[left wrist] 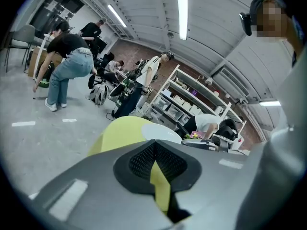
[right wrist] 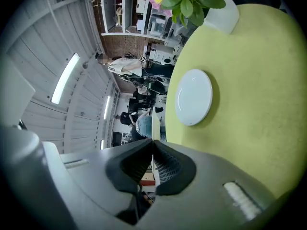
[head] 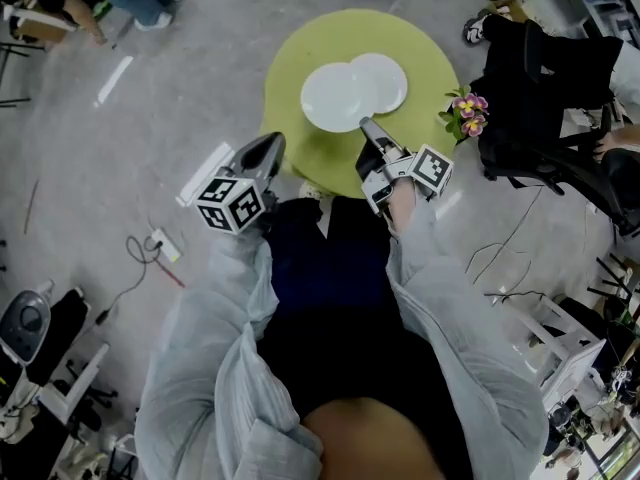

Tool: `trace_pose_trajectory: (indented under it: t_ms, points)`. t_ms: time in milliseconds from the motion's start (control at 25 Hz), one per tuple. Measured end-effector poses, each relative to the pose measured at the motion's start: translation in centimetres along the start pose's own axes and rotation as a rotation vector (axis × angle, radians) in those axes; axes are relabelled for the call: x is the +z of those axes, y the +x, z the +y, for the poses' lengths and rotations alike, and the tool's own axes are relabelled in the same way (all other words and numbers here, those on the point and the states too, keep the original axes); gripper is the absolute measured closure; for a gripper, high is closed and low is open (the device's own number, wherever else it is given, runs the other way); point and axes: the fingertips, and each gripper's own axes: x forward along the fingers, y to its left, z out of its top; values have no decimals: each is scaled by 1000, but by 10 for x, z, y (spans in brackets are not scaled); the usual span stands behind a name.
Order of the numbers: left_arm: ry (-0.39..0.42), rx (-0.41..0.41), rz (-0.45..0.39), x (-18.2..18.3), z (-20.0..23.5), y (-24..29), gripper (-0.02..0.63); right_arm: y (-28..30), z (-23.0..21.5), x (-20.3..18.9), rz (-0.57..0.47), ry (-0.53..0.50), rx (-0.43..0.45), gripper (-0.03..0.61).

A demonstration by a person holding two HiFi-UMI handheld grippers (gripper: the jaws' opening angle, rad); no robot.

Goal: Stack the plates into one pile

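Observation:
On the round green table [head: 290, 78] are two white plates. The nearer plate [head: 332, 96] overlaps the far plate [head: 386, 80]. My right gripper [head: 368, 128] is shut on the near rim of the nearer plate. In the right gripper view that held plate [right wrist: 154, 124] shows edge-on as a thin white strip between the closed jaws of that gripper [right wrist: 153, 143], while the other plate [right wrist: 193, 97] lies flat on the table [right wrist: 259, 104]. My left gripper [head: 272, 142] hovers by the table's near left edge. In its own view it [left wrist: 153, 146] is shut and empty.
A small white pot of pink and yellow flowers [head: 466, 111] stands at the table's right edge, and shows again as the flower pot [right wrist: 221, 8] beyond the far plate. A black chair with dark clothing [head: 560, 98] is close on the right. Cables [head: 145, 253] lie on the floor.

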Motion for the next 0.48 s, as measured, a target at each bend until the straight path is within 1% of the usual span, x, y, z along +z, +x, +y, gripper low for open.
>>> trace_pose_trajectory:
  t_ms: [120,280,480]
  points:
    - [2,-6,6,-1,-1,4,598,-2,0,15,-35,10,4,563]
    - [3,-12,19,-1,-3,9,598,-4,-1,38,-104,48,14,562]
    - [4,-16,31,-2,-4,11,598,-7,-10,58,-182,73,5,561]
